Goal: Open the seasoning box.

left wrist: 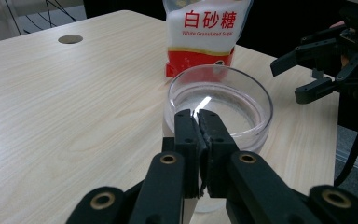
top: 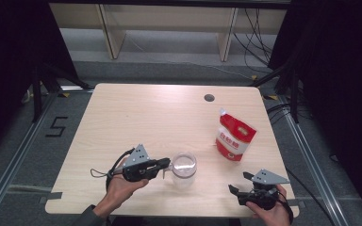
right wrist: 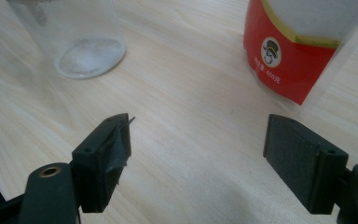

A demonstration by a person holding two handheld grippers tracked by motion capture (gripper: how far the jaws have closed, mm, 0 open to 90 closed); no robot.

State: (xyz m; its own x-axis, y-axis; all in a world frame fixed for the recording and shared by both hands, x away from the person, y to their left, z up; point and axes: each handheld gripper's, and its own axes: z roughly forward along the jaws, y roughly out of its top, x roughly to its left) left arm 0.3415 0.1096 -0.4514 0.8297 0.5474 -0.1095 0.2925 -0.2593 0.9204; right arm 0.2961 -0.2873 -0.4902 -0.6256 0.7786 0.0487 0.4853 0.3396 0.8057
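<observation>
Pale wood grain runs across the table (top: 136, 113), with a small round hole near its far edge and dark floor around it. My left claw (top: 166, 164) sits toward the near edge, left of centre, its jaws pressed together on the near rim of the clear glass cup (top: 184, 168), pinching the wall between them. In the left gripper view that cup (left wrist: 242, 93) stands upright just past my fingertips, a thin white layer on its bottom. My right claw (top: 234, 189) rests by the near right corner, jaws spread wide with nothing between them. A red and white sugar pouch (top: 234, 136) stands upright by the right edge, apart from the cup.
</observation>
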